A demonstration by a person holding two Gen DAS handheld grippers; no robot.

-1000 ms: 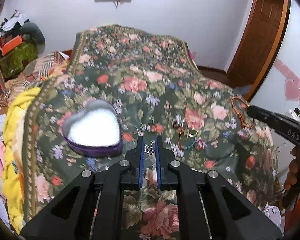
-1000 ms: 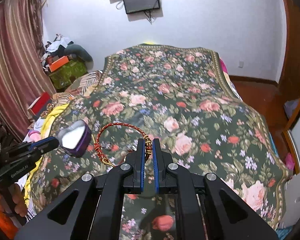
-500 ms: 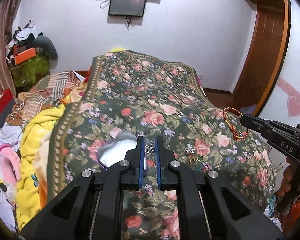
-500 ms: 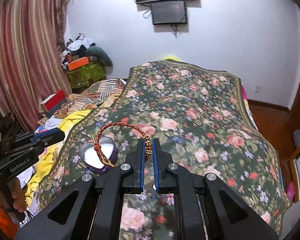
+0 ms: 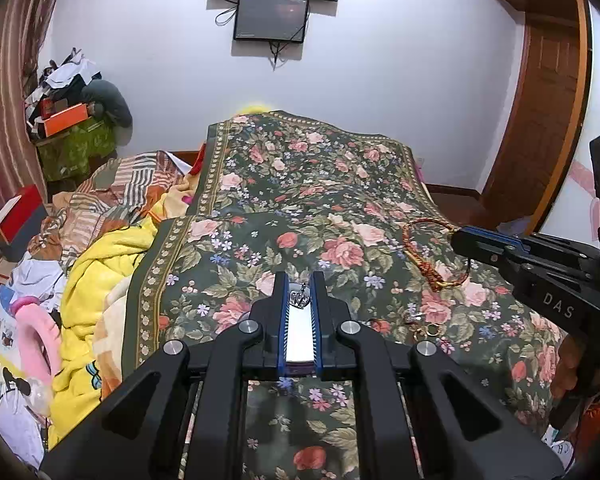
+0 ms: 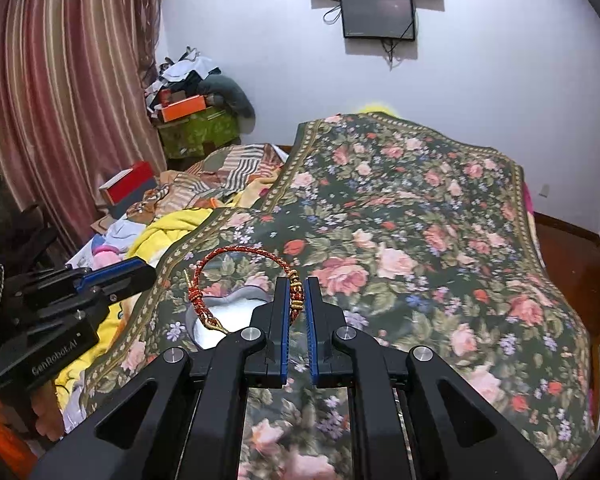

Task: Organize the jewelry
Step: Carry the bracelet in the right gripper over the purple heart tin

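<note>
Two sets of fingers are closed, each pinching a piece of jewelry above the floral bedspread [image 5: 320, 208]. Between the left fingers [image 5: 300, 300], near their tips, sits a small silver crown charm [image 5: 299, 299]; the white inside of the heart-shaped box [image 6: 236, 312] shows in the gap just behind it. The right fingers [image 6: 297, 300] clamp the gold-beaded part of a red braided bracelet [image 6: 240, 258], whose loop arcs out to the left of the tips and hangs over the box. Gold rings [image 5: 428, 330] lie on the bedspread just right of the left fingers, below the right ones.
</note>
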